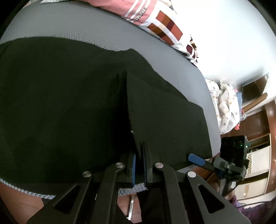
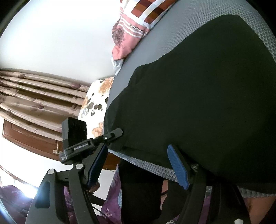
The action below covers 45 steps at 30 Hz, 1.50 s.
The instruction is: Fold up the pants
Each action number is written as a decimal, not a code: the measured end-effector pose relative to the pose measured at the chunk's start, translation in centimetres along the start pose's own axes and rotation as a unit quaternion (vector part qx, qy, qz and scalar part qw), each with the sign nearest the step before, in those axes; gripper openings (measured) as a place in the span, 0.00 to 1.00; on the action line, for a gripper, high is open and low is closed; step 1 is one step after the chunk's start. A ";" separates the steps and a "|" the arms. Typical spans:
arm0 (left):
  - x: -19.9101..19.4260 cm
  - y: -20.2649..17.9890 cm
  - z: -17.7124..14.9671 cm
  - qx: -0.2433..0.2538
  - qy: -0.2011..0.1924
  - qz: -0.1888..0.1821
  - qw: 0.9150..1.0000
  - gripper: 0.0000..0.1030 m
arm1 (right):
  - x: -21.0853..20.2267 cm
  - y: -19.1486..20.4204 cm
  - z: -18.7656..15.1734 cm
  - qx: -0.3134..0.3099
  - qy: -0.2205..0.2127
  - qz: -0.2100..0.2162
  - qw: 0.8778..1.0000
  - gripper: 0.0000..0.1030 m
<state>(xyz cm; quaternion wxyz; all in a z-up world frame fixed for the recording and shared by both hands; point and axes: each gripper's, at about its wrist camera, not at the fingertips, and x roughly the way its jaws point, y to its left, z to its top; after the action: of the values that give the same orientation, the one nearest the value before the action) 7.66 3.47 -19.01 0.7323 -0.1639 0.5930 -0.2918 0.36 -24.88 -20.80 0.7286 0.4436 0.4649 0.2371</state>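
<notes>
Your left gripper's (image 1: 139, 165) blue-padded fingers (image 1: 133, 169) are pressed nearly together, pinching a raised ridge of the black fabric pants (image 1: 60, 103); the cloth stands up in a sharp crease running away from the pads. Your right gripper's (image 2: 138, 168) fingers (image 2: 178, 168) are spread wide, nothing between them, poised at the near edge of the pants (image 2: 198, 94) without gripping. The pants lie spread flat across the grey textured mattress (image 1: 103, 29), their near edge draped over the mattress rim. Beyond them, at the far side, sits a pink striped pillow (image 1: 136, 8) beside a quilt of brown and white squares (image 1: 169, 31); a floral cloth (image 2: 96, 101) hangs off the mattress side; brown patterned curtains (image 2: 34, 96) show farther off.
</notes>
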 end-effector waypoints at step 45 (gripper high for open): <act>-11.5 17.9 4.6 -0.044 -0.060 0.056 0.996 0.75 | 14.7 10.8 -1.0 -0.289 0.128 -0.166 0.934 0.76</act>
<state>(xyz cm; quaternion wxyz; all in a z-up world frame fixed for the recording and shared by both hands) 14.82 23.98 -19.50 0.7740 -0.1797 0.5682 -0.2140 6.92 -7.93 -18.48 0.7888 0.0961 0.5322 0.2921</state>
